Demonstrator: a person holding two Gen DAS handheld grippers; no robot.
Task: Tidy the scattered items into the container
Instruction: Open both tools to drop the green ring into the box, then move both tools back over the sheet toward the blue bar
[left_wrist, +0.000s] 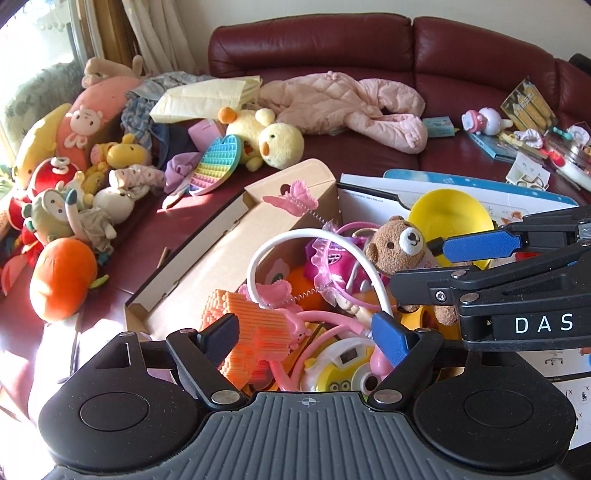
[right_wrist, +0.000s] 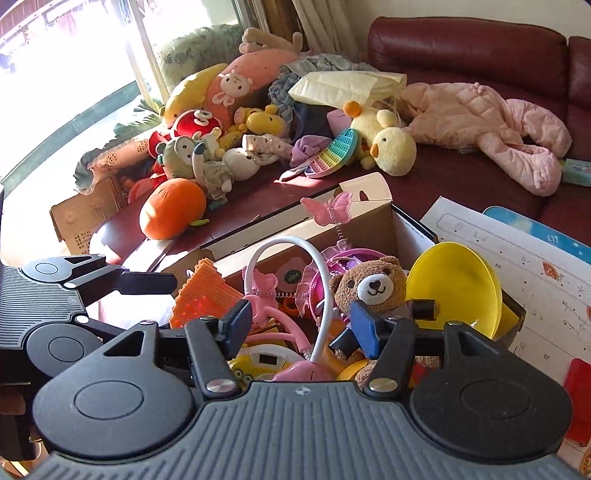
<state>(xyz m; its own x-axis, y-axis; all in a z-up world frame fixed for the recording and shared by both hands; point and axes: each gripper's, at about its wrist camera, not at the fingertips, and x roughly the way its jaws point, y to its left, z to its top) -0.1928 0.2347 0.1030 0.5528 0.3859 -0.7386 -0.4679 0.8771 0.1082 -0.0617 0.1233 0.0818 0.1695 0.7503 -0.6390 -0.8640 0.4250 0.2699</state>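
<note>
A cardboard box (left_wrist: 207, 266) on the dark red sofa holds several toys: a brown teddy bear (left_wrist: 400, 245), a yellow bowl (left_wrist: 452, 218), a white headband (left_wrist: 314, 240), an orange block (left_wrist: 255, 332) and pink pieces. My left gripper (left_wrist: 310, 332) is open and empty just above the box's near end. My right gripper (right_wrist: 304, 323) is open and empty over the same box (right_wrist: 369, 225), its right finger just in front of the teddy bear (right_wrist: 373, 282). The right gripper also shows in the left wrist view (left_wrist: 428, 258), next to the bear.
A pile of plush toys lies left on the sofa, among them an orange plush (left_wrist: 62, 280), a yellow duck (left_wrist: 271, 140) and a rainbow heart pop-toy (left_wrist: 216, 164). A pink baby jacket (left_wrist: 354, 107) lies behind. Paper sheets (right_wrist: 517, 266) and small items (left_wrist: 524, 129) lie right.
</note>
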